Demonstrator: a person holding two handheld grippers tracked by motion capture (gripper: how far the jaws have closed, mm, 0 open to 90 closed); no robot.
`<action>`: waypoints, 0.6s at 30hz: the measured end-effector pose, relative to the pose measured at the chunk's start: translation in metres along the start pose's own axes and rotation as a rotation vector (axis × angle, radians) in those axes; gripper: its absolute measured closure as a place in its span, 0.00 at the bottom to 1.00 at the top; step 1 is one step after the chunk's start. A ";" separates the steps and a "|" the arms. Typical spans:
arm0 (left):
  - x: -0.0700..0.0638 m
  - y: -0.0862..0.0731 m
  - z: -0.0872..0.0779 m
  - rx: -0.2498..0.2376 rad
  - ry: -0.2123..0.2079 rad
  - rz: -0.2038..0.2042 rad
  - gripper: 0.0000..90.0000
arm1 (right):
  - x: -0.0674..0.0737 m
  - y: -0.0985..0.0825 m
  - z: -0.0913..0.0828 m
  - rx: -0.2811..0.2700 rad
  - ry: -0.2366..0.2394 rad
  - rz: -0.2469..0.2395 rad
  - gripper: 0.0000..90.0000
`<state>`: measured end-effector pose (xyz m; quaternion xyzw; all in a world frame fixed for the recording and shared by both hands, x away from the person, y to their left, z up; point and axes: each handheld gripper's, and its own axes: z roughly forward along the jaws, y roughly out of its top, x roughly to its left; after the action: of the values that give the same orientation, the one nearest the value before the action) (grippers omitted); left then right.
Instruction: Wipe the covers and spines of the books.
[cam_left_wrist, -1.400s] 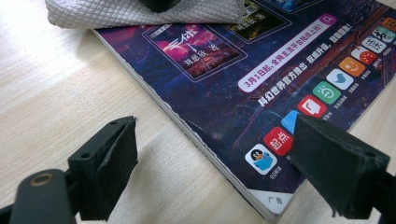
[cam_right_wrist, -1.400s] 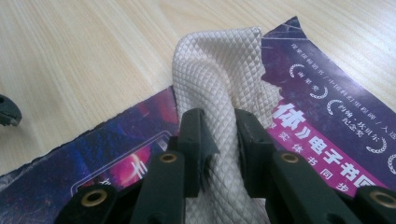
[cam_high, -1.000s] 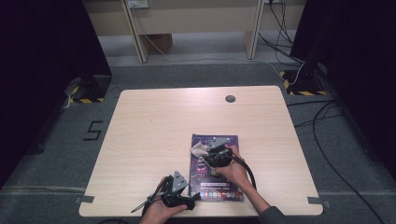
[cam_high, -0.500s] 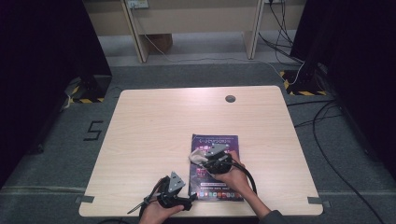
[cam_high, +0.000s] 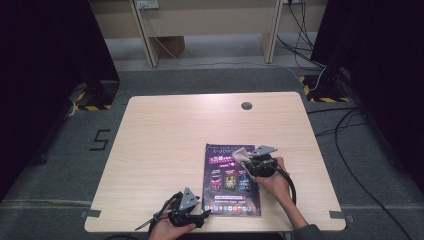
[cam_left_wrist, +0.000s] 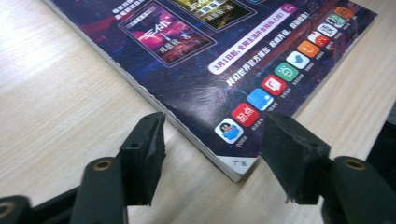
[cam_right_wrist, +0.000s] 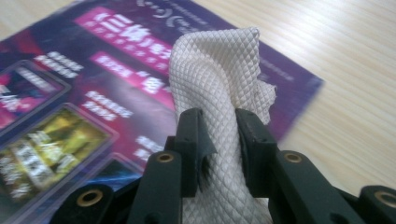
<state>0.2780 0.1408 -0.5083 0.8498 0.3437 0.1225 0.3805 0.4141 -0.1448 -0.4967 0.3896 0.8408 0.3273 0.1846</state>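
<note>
R gripper (cam_right_wrist: 218, 135): jaws pinched tight on a bunched white waffle-weave cloth (cam_right_wrist: 219, 70), wad sticking up past the tips. Held that way prob so the free end can drag across the cover, i.e. wiping. In the high view the R gripper (cam_high: 252, 161) sits over the upper right part of the magazine (cam_high: 231, 180), cloth (cam_high: 242, 155) touching or just above the glossy cover; can't tell which.

L gripper (cam_left_wrist: 210, 154): jaws half-wide, have just been closing, straddling the mag's near corner (cam_left_wrist: 236, 165). Pads not pressing yet, gap visible both sides, nothing gripped. Looks like it's there to pin the corner so the mag won't slide under the wiping. High view: L gripper (cam_high: 197, 216) at the mag's lower left corner, near the front edge.

Magazine lies flat, closed, on the wooden table (cam_high: 165, 140), right of centre, toward the person's side. Round cable hole (cam_high: 246, 105) far back, well apart.
</note>
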 end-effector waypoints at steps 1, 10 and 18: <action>0.000 0.000 0.001 -0.004 -0.005 -0.001 0.47 | -0.002 -0.001 0.000 -0.001 -0.005 0.007 0.80; -0.002 0.002 0.004 -0.008 -0.022 0.005 0.52 | -0.015 0.000 0.003 -0.010 -0.054 0.028 0.80; -0.010 0.009 0.012 -0.020 0.042 0.038 0.54 | -0.021 0.000 0.002 -0.003 -0.071 0.038 0.81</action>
<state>0.2808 0.1229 -0.5088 0.8496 0.3343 0.1508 0.3791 0.4279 -0.1602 -0.4970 0.4167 0.8256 0.3181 0.2086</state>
